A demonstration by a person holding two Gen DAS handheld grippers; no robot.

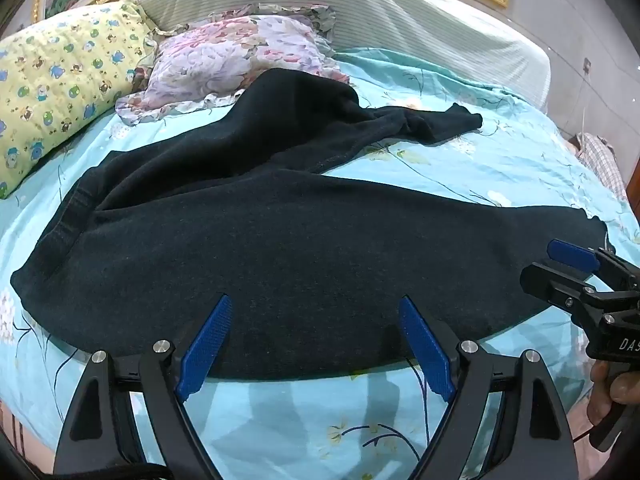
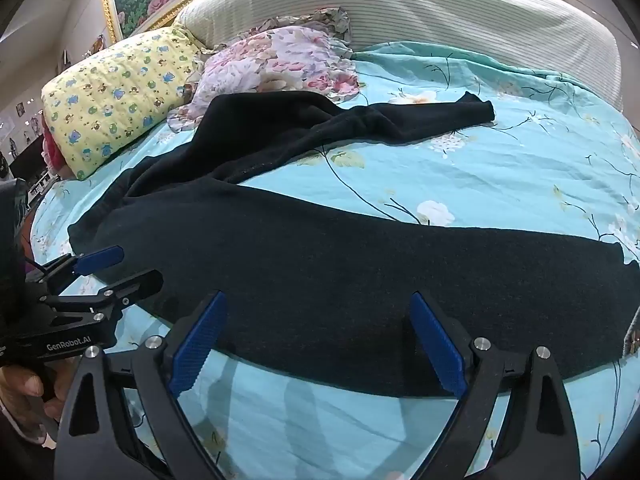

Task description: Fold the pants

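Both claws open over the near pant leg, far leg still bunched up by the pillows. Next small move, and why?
Probably lower both claws onto the near leg's front edge and close. The left claw and right claw hang open just above the black pants, gripping nothing. The far leg lies splayed and rumpled toward the floral pillow, so the near leg likely gets carried over onto it.

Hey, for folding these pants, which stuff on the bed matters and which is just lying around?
Job:
black pants
left hand-held gripper, open
right hand-held gripper, open

Lying about:
yellow pillow
floral pillow
turquoise bedsheet
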